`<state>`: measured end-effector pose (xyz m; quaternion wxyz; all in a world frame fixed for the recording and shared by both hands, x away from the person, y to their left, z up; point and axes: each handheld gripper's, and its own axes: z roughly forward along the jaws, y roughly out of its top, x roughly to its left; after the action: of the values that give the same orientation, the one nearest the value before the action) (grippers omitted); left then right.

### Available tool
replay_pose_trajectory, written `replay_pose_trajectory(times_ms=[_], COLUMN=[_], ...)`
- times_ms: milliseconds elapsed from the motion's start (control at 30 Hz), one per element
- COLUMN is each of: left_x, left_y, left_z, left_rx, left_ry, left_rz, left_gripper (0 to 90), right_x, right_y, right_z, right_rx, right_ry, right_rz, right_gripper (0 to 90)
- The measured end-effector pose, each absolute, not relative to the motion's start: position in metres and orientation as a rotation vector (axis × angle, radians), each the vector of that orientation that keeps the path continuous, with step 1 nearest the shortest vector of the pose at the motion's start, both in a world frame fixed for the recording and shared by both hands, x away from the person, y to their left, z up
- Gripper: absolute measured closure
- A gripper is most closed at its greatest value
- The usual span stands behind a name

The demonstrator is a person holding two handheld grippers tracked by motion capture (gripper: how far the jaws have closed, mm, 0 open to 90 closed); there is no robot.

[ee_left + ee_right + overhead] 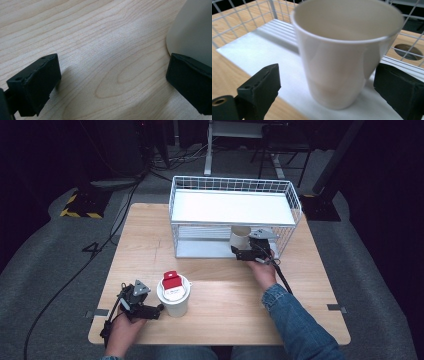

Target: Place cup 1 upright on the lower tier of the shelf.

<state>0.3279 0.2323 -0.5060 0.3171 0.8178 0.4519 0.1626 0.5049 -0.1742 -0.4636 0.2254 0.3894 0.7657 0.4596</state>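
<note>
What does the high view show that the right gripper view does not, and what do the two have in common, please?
High view alone: the whole wooden table, the wire rack's upper shelf, a second cup with a red-topped packet inside, the left gripper beside it, and the person's denim sleeve.

Right gripper view alone: the empty inside of the white cup and the gaps between it and the two black jaws.

Shared: that cup standing upright on the rack's lower shelf, the wire mesh, and the right gripper, open around the cup.
</note>
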Motion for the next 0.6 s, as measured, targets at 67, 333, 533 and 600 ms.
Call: replay_pose_trajectory(times_ms=[67,333,533,600], left_x=[0.328,0.328,0.328,0.328], left_y=[0.232,0.232,0.232,0.232], left_z=[-0.506,-0.506,-0.506,-0.506], left_rx=[2.152,2.153,2.150,2.150], left_ry=[1.190,1.190,1.193,1.192], left_rz=[0.428,0.428,0.426,0.426], left_gripper=[0.3,0.3,0.2,0.3], right_x=[0.502,0.467,0.451,0.446], right_y=[-0.175,-0.191,-0.205,-0.210], right_z=[-0.463,-0.444,-0.430,-0.425], right_rx=[1.069,1.002,0.978,0.962], right_ry=[2.116,2.137,2.142,2.147], right_rz=[1.273,1.317,1.344,1.349], right_gripper=[7.8,8.1,8.4,8.4])
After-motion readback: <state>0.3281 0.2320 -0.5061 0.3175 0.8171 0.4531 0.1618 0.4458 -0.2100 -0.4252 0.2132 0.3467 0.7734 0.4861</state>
